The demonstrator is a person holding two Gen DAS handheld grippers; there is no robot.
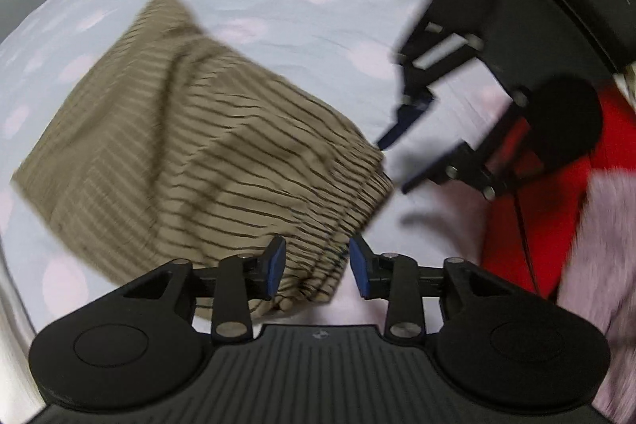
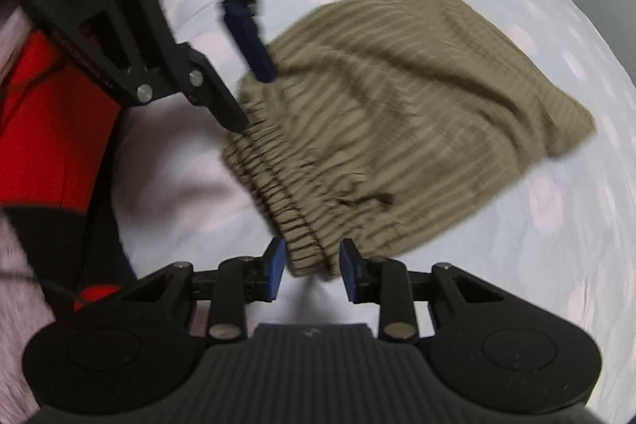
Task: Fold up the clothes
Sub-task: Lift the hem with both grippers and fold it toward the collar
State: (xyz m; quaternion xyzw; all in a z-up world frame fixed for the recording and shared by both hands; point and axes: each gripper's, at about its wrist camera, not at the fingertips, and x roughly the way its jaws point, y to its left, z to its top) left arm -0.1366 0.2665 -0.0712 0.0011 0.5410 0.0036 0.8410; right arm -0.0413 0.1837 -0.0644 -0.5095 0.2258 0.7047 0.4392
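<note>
Both tongs (image 1: 317, 267) (image 2: 312, 267) open at striped shorts (image 1: 190, 153); red garment (image 1: 556, 209) beside.

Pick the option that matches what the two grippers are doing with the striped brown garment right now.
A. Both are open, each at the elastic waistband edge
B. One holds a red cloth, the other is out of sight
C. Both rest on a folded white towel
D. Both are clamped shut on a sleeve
A: the left gripper and right gripper each show a gap between their blue pads, with the gathered waistband of the striped garment lying at that gap.
</note>
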